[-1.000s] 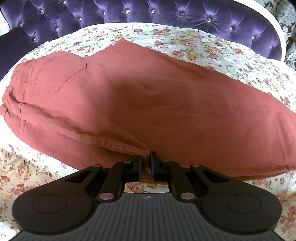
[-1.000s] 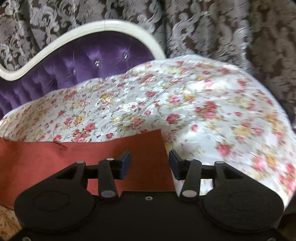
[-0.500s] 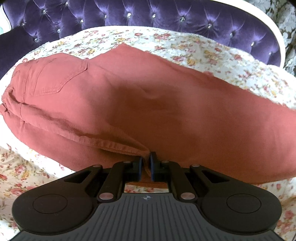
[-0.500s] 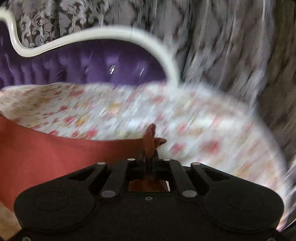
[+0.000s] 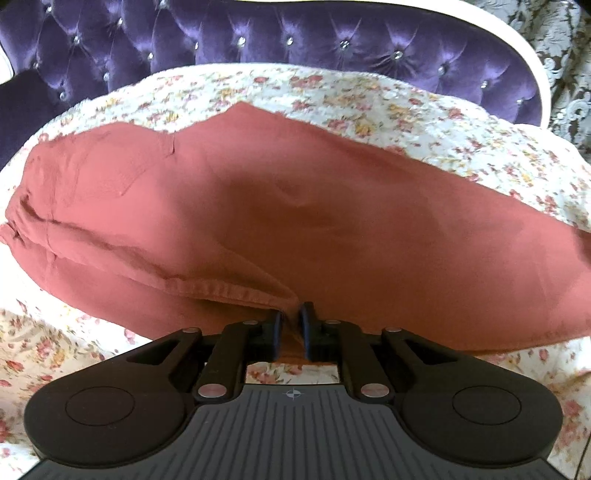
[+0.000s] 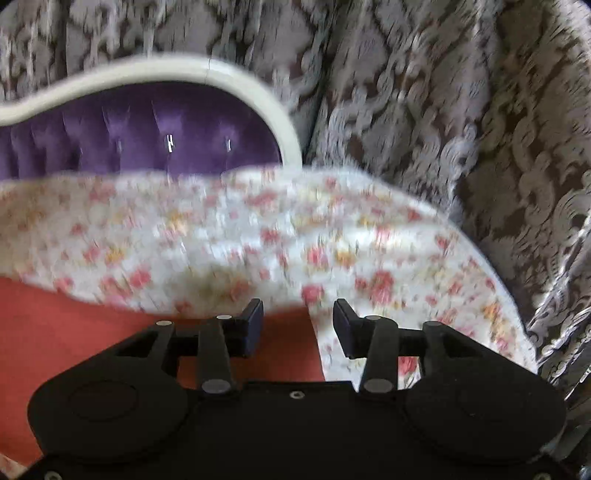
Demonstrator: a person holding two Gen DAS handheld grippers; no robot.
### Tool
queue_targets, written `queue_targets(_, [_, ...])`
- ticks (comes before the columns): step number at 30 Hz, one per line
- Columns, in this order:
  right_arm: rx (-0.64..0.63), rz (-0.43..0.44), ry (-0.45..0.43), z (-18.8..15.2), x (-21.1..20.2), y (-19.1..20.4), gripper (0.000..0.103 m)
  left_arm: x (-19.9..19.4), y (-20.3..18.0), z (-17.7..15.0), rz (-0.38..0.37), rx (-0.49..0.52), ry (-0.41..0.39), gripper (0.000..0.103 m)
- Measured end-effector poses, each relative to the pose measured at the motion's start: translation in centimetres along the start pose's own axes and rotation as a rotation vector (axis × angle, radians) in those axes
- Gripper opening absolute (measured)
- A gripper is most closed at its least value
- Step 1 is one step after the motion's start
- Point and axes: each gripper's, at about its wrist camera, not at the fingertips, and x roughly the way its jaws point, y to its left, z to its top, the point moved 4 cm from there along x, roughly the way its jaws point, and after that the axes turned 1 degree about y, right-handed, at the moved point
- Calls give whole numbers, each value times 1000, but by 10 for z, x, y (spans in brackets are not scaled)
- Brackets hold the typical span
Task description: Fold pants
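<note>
The rust-red pants (image 5: 295, 221) lie across the floral bedspread, waistband and back pocket at the left, legs running right. My left gripper (image 5: 291, 325) is shut on the near edge of the pants, pinching a fold of fabric by a seam. In the right wrist view the leg end of the pants (image 6: 92, 332) lies at lower left. My right gripper (image 6: 298, 325) is open and empty, its jaws wide apart, hovering over the hem corner and the bedspread. This view is motion-blurred.
The floral bedspread (image 5: 424, 110) covers the bed. A purple tufted headboard (image 5: 295, 33) with a white frame (image 6: 258, 92) stands behind. Patterned grey curtains (image 6: 461, 110) hang at the right, past the bed's edge (image 6: 498, 295).
My right gripper, shut on the pant hem half a second ago, has opened and let it go; the hem lies flat. My left gripper keeps its hold and has lifted slightly.
</note>
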Motion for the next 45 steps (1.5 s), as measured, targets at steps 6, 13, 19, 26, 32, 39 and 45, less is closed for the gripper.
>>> queue_targets(6, [54, 271, 9, 21, -36, 56, 54, -20, 19, 0, 36, 29, -42, 29])
queue_targets(13, [-79, 619, 48, 15, -63, 192, 54, -27, 91, 13, 70, -108, -73, 31])
queue_targets(19, [-288, 853, 23, -4, -102, 324, 54, -19, 173, 37, 186, -221, -71, 33])
queue_targets(26, [-586, 967, -92, -50, -144, 430, 53, -4, 239, 47, 205, -338, -30, 35])
queue_targets(32, [-814, 914, -190, -89, -150, 479, 48, 5, 266, 47, 168, -392, -13, 35])
queue_targets(39, [-801, 871, -176, -83, -137, 494, 9, 10, 282, 46, 59, -476, -24, 43])
queue_targets(45, [-656, 932, -78, -60, -128, 487, 9, 21, 281, 47, -36, -585, -26, 50])
